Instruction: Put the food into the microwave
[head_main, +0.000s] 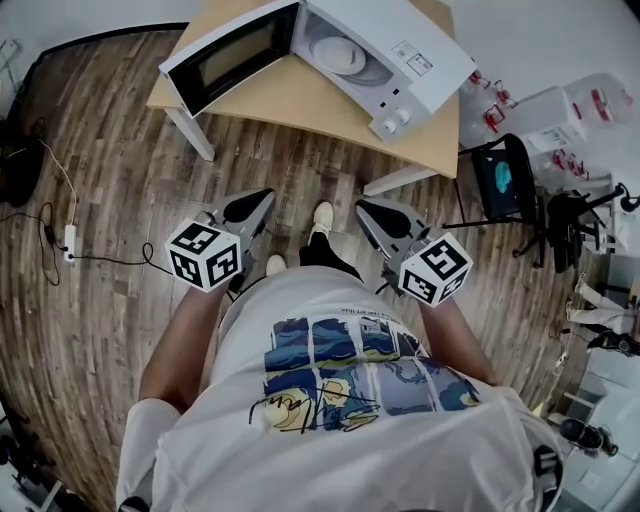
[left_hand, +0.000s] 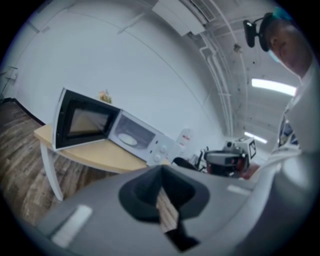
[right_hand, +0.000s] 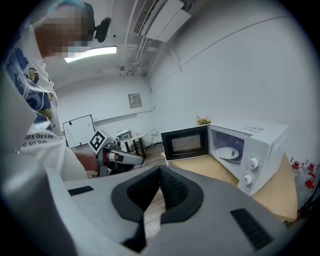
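White microwave sits at your twelve o'clock on the light wooden table. Its door is swung open on the nine o'clock side and a white plate lies inside the cavity, though whether food is on it is too small to tell. Your left gripper at eleven o'clock and your right gripper at one o'clock both point toward the table over the plank floor, each with its jaws pressed together on nothing.

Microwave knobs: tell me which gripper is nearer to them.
Right. In the head view the right gripper is almost straight below the microwave knobs; the left gripper is farther to the left, below the open door.
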